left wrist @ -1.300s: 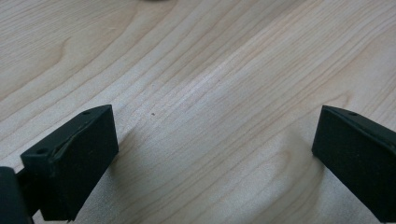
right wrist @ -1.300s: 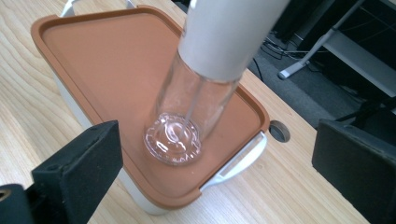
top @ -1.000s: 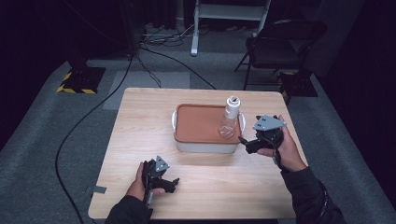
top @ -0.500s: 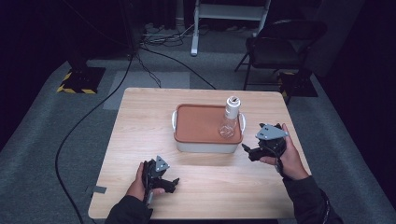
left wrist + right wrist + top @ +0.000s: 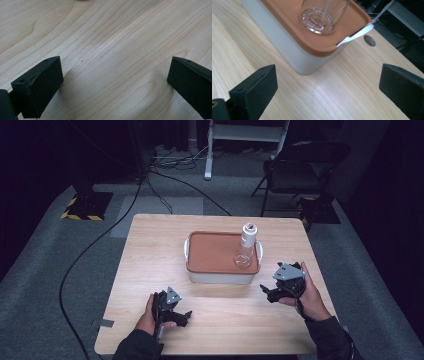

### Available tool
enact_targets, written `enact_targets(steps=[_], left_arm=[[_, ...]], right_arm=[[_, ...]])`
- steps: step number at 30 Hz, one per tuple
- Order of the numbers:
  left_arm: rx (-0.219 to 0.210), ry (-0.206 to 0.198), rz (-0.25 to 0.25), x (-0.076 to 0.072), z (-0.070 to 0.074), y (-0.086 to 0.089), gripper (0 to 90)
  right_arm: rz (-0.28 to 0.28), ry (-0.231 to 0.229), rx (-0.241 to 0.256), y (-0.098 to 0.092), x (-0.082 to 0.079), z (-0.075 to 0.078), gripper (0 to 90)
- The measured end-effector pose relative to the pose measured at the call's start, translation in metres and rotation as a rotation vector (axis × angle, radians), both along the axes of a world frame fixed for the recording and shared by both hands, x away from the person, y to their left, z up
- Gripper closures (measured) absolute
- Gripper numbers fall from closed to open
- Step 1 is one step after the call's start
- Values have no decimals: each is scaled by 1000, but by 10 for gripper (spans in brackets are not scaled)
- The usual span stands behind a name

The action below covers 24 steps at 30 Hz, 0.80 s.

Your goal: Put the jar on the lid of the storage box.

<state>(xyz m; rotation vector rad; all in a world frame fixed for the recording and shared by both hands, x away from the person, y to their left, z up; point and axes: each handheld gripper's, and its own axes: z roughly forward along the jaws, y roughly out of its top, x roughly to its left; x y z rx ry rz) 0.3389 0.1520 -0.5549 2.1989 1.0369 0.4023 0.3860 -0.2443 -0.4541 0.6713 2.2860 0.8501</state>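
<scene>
Glass bottle stands upright on the orange-lidded box mid-counter. My right gripper, fingers apart, sits just off its near-right corner. Left gripper, fingers apart, near front edge.

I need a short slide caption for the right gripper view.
Open right gripper faces a clear bottle standing on the orange-lidded box.

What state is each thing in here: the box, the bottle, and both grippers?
Box: closed, orange lid seated on top, standing on the table.
Bottle: upright on the lid's right side, clear, white cap on; contents cannot be told.
Left gripper: open, empty, low over bare wood.
Right gripper: open, empty, apart from the box, pointing toward its corner.
Folding chair: unfolded, standing on the floor beyond the table.
</scene>
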Motion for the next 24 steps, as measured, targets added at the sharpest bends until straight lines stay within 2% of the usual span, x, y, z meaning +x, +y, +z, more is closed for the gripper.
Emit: enact_targets(steps=[3,13,24], left_arm=[[0,0,0,0,0,0,3],[0,0,1,0,0,0,3],[0,0,1,0,0,0,3]], right_arm=[[8,20,2,-1,-2,-6,17],[1,38,-11,-7,-5,-19,17],[-35,57,-19,-20,-8,-34,17]])
